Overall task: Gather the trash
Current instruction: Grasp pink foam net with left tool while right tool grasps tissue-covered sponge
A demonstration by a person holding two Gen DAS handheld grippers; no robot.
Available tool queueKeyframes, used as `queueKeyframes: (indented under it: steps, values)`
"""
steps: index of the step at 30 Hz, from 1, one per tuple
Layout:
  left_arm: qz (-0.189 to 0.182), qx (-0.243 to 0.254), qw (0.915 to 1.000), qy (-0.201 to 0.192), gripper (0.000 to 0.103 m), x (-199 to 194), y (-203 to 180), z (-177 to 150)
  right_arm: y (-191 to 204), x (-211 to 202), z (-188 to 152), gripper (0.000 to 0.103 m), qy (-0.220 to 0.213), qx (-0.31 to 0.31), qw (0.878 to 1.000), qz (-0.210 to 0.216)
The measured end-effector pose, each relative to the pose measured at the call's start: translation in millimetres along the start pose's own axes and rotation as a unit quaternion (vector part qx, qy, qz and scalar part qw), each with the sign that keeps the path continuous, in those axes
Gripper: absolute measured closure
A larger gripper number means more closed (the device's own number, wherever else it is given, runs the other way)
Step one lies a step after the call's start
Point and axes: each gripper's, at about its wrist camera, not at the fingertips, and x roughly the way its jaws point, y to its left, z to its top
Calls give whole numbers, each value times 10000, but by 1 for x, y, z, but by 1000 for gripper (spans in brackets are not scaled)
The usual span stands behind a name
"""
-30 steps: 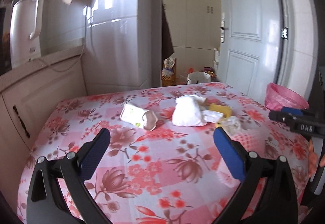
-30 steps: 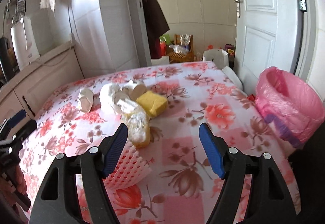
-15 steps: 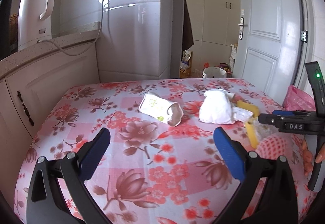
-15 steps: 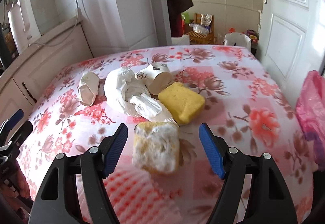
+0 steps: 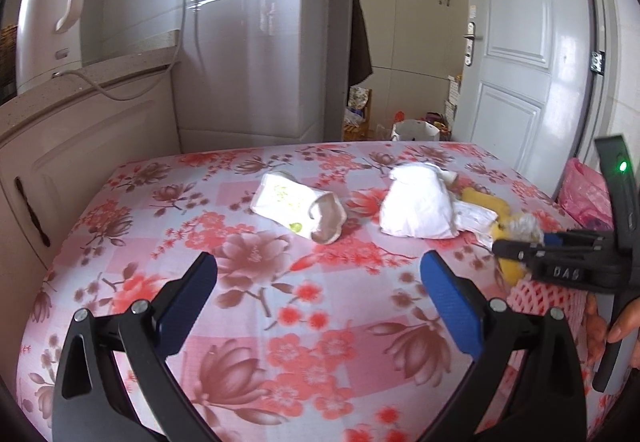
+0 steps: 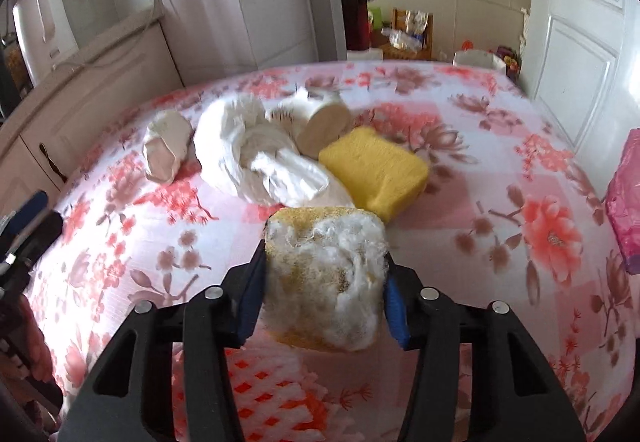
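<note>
A kitchen table (image 5: 132, 201) draped in a pink floral cloth is shown, with a white fridge and a panelled door seen beyond it. The right gripper (image 6: 326, 294), pictured half a second earlier with its blue pads spread wide on either side of a worn, fluff-covered sponge (image 6: 326, 274), is now seen clamped on that sponge, both pads pressed against its sides. The first pickup is thus judged to be secured, with lifting and carrying to the bin taken to be what remains. A pink-lined bin (image 6: 626, 209) is glimpsed at the right edge of the table, well apart from the held sponge. A red-and-white foam net (image 6: 260, 390) is seen on the cloth just below the right gripper.

The left gripper (image 5: 320, 298) is held wide open above bare cloth, with nothing between its pads. Left on the table are a crushed paper cup (image 5: 298, 207), a crumpled white plastic bag (image 5: 418, 205), a clean yellow sponge (image 6: 374, 171) and a second paper cup (image 6: 320, 121) lying beside the bag.

The letters "DAS" are read on the body of the right gripper in the left wrist view, where a green light is also lit. Green print on the crushed paper cup is too blurred to be read
</note>
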Motion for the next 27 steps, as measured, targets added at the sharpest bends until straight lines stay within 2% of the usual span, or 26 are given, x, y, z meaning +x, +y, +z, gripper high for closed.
queueKeyframes:
  steps: [7,13,17,22,27]
  values:
    - [-276,185,9994,24,5,-2,-29,-2,-30,-37,3,55,-676,520,9963,-82]
    - [-755,407,9963,-104,5,-20,-61,-3,-47,-72,0,55,-1063,592,9921,-293]
    - [-1048,654,9922,-186,5,-30,-88,-4,-54,-94,-11,55,-1166,554,9908,-410]
    - [-1437,847,9860,8,5,-23,-122,-18,-62,-119,-32,55,-1231,551,9895,-515]
    - [-1501,1094,9814,481,5,-4,-149,-28,-70,-138,-54,55,-1265,601,9882,-617]
